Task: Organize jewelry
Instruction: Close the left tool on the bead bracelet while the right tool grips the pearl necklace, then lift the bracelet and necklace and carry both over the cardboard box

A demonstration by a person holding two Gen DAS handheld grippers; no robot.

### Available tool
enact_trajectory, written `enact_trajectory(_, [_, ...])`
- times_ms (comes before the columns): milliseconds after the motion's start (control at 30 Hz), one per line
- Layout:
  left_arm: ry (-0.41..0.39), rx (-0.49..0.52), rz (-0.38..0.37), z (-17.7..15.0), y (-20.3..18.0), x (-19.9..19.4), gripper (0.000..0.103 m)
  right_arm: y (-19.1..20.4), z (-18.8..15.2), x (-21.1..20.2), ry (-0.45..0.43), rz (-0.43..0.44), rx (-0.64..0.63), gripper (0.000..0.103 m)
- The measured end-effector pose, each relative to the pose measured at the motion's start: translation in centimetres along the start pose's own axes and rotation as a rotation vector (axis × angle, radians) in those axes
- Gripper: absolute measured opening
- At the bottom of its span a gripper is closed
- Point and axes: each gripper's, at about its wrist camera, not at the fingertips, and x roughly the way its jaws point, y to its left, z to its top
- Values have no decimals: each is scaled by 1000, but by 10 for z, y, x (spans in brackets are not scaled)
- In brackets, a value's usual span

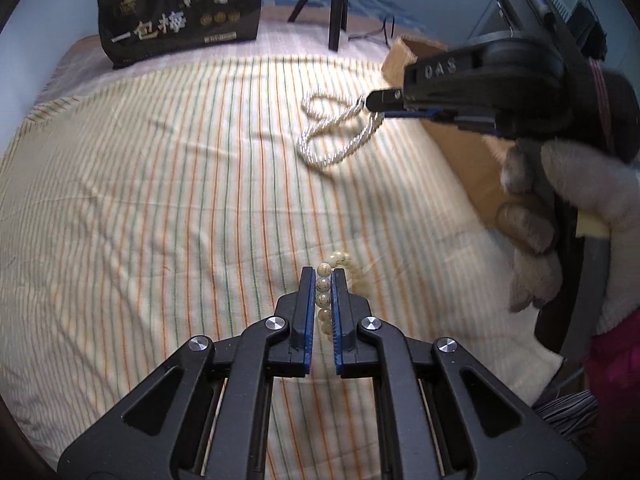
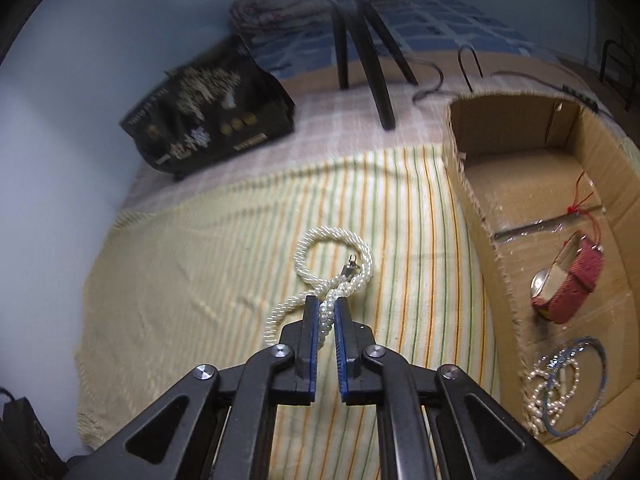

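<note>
Picking up: pearl rope necklace (image 2: 320, 276) is pinched by right gripper (image 2: 327, 308)
Left gripper (image 1: 323, 280): bead bracelet (image 1: 332, 280) is pinched
Next: both are to be dropped in cardboard box (image 2: 472, 184)

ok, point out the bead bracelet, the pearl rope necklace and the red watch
bead bracelet (image 1: 323, 286): left wrist view, bead between the fingers.
pearl rope necklace (image 2: 304, 254): right wrist view, upper loop's left side.
red watch (image 2: 576, 280): right wrist view, woven strap.

1. A bed carries a striped cloth (image 2: 208, 256).
2. A twisted pearl necklace (image 2: 320, 256) lies mid-cloth.
3. A cardboard box (image 2: 472, 208) sits just right of the necklace.
4. A black bag (image 2: 208, 120) stands beyond the necklace, to its left.
5. A beaded bracelet (image 1: 340, 264) lies nearer than the necklace.
</note>
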Motion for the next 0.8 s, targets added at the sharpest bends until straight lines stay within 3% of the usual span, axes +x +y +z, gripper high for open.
enact_trajectory(367, [-78,-23,-57,9,-10,-42,5,22,-1,-53,-100,58,-65,5])
enact_trajectory(800, [-132,-16,-103,24,-24,-55,5,35,8,-109,-226,96,-124,5])
